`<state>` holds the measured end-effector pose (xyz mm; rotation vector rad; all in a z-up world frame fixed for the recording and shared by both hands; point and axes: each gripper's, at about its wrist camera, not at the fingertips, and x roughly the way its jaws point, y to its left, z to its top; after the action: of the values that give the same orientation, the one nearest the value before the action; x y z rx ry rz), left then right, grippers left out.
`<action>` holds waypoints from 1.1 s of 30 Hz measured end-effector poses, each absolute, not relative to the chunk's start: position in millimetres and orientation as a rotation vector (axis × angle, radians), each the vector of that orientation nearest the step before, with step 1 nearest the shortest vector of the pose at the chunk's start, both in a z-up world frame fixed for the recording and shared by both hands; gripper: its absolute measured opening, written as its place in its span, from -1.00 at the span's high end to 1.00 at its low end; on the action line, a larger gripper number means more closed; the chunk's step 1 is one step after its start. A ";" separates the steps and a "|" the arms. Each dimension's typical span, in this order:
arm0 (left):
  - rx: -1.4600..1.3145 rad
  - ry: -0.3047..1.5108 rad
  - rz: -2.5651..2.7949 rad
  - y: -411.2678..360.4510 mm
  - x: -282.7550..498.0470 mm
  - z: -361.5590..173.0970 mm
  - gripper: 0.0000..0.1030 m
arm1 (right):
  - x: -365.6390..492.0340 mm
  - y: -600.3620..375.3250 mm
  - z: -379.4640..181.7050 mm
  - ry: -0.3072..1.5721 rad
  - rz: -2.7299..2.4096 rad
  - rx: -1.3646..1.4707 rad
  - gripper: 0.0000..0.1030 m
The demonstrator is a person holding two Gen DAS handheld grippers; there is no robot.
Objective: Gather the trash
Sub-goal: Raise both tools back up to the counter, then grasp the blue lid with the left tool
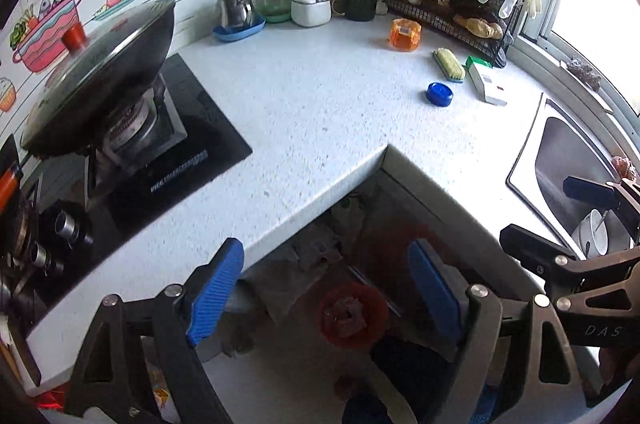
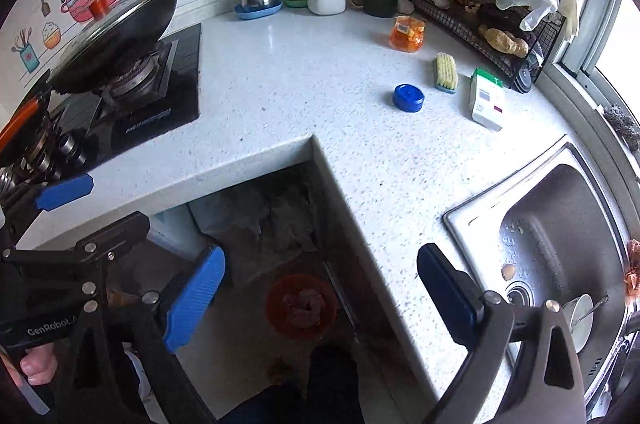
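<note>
Down on the floor below the counter's inner corner stands a red bin (image 1: pixel 354 316) (image 2: pixel 301 306) with dark scraps inside. My left gripper (image 1: pixel 326 284) hangs high above it, open, nothing between its blue pads (image 1: pixel 218 288). My right gripper (image 2: pixel 322 292) is open as well and holds nothing; it hovers over the same gap, near the counter edge. On the white counter (image 1: pixel 312 112) lie a blue cap (image 1: pixel 439 94) (image 2: pixel 408 97), a white and green carton (image 1: pixel 486 82) (image 2: pixel 486 100) and an orange plastic container (image 1: pixel 405 34) (image 2: pixel 407 34).
A lidded wok (image 1: pixel 104 72) sits on the gas hob at left. A steel sink (image 2: pixel 560 244) with dishes is at right. A wire rack (image 2: pixel 492 4) with bottles and gloves, jars and a utensil cup line the back wall. A scrub brush (image 2: pixel 446 72) lies beside the carton.
</note>
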<state>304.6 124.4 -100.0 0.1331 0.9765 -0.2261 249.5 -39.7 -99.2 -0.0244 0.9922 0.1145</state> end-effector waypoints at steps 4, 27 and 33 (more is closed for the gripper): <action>0.190 0.943 -0.234 95.2 342.8 -86.8 -0.64 | 273.2 -61.5 -87.0 0.977 0.078 0.000 -0.92; 0.313 1.180 -0.446 -95.1 528.2 -162.6 -0.69 | 403.4 -223.9 -129.8 1.108 -0.186 0.149 -0.92; 0.336 1.232 -0.452 -116.9 546.0 -187.9 -0.69 | 414.8 -243.5 -150.1 1.155 -0.196 0.168 -0.92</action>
<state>546.0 -116.9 -187.9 0.3362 1.2317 -0.4523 414.8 -243.5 -150.1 0.1675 1.1550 -0.1957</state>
